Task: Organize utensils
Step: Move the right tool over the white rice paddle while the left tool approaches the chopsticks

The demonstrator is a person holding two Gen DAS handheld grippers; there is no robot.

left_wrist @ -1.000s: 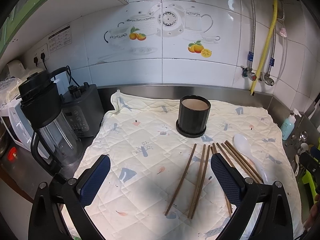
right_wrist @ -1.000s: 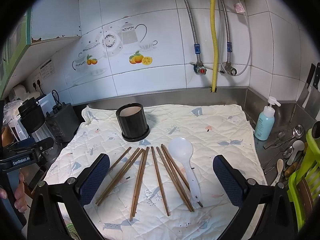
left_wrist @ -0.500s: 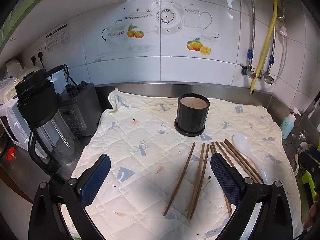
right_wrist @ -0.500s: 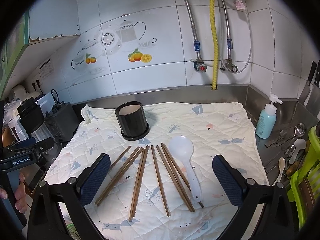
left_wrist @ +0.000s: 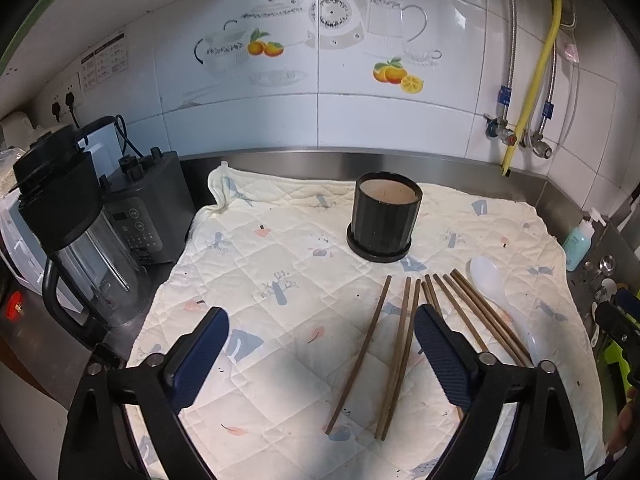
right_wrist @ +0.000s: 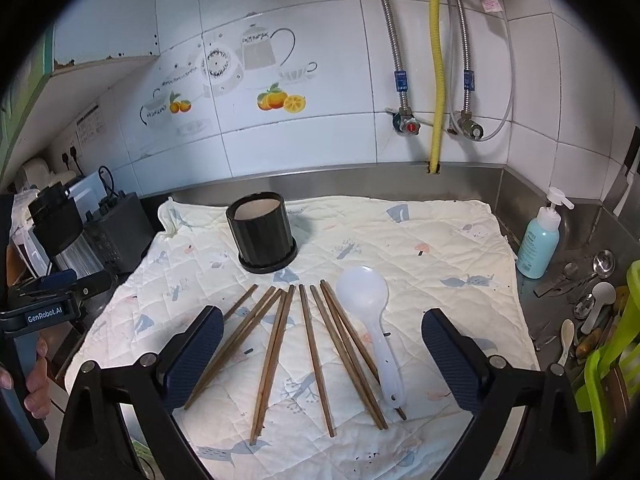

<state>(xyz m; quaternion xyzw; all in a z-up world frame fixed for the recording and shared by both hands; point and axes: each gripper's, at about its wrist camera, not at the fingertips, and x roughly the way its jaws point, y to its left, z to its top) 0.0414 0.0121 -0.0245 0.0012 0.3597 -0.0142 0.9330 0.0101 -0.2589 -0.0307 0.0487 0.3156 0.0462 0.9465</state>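
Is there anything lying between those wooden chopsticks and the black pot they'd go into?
Nothing visible. Only bare cloth lies between the chopsticks and the pot; the white spoon lies off to their right.

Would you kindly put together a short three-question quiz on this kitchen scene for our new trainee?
1. True or false: the black holder already has chopsticks standing in it.
2. Which lies nearest the white rice spoon? A) blender B) chopsticks C) soap bottle
3. Fill in: the utensils lie on a quilted ____.

Key
1. False: the holder looks empty, and the chopsticks lie flat on the cloth.
2. B: the rightmost chopsticks run beside the spoon's handle, while the blender and soap bottle stand off the cloth.
3. Cloth.
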